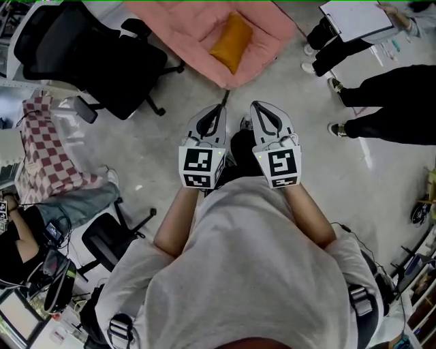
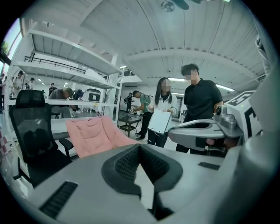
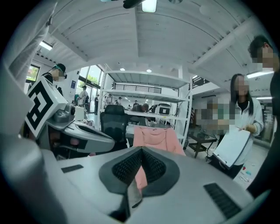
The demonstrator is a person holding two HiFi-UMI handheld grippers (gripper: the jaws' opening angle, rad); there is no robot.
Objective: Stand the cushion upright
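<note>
Closest to you, at the end of your forearms: two grippers, held side by side and just apart, both aimed forward over the grey floor (image 1: 170, 129)

1. left gripper (image 1: 215, 110): one; jaws pressed together, nothing between them
2. right gripper (image 1: 263, 108): one; jaws likewise closed on each other, empty
3. marker cubes: two, one per gripper; left cube (image 1: 201, 167) and right cube (image 1: 283, 165), each sitting just ahead of your wrist

To your left, near:

4. black office chairs: two; small chair (image 1: 109, 242) by your left elbow, large chair (image 1: 92, 51) further on, just beside the pink seat listed below
5. seated person (image 1: 75, 204): one, in jeans, only partly in view
6. checked cloth (image 1: 44, 146): one, red and white, draped just beyond that person

Straight ahead, past the gripper tips:

7. lounger (image 1: 262, 31): one, pink and padded, standing on the floor; both gripper views face it
8. cushion (image 1: 231, 42): one, orange, lying down on the lounger's seat with its long side running diagonally, not upright, well apart from both grippers

Farthest, to your right:

9. bystanders: two, both in dark trousers; nearer bystander (image 1: 392, 102) at the frame edge, farther bystander (image 1: 330, 51) holding one white clipboard (image 1: 357, 17)
</note>
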